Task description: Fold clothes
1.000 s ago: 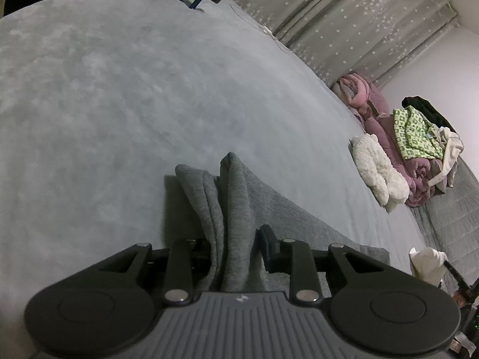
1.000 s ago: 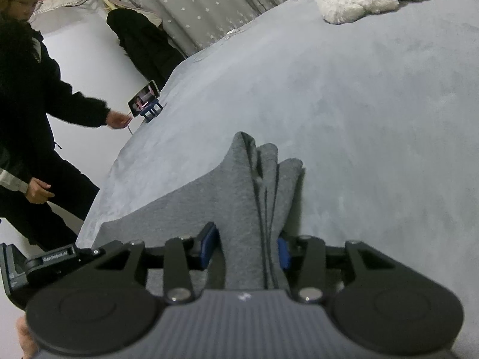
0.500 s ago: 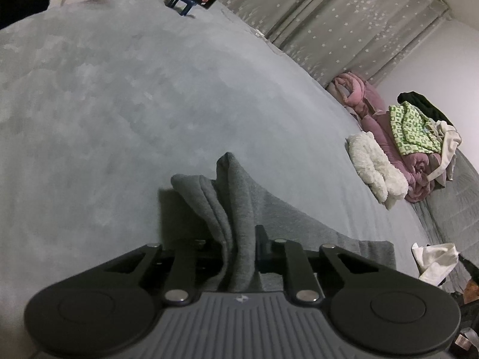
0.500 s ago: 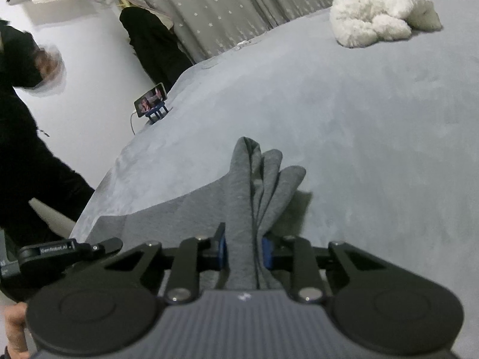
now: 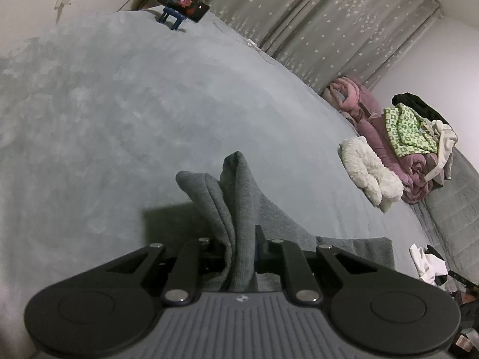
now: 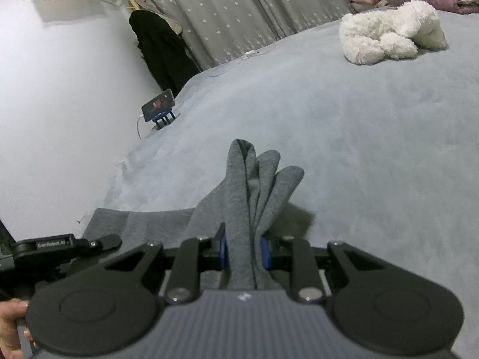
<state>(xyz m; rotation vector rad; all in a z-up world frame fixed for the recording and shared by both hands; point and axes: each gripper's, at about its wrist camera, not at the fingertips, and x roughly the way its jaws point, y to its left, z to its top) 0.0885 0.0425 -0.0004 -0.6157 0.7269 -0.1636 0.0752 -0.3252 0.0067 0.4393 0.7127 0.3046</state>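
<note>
Left gripper (image 5: 242,248), right gripper (image 6: 244,246) now clamped on bunched grey knit garment (image 6: 254,185); lifted off grey plush bedspread (image 6: 359,149); fold underway.

Dim, cool indoor light; strong fisheye bending with dark vignetted corners. The bunched grey knit garment (image 5: 239,209) casts a soft shadow lower left of the frame; fine grain throughout.

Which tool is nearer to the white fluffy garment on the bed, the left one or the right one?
Right, probably. The white fluffy garment lies ahead and right of the right tool. From the left tool it sits far right, and the right tool is on that side. Both grip the grey garment.
</note>
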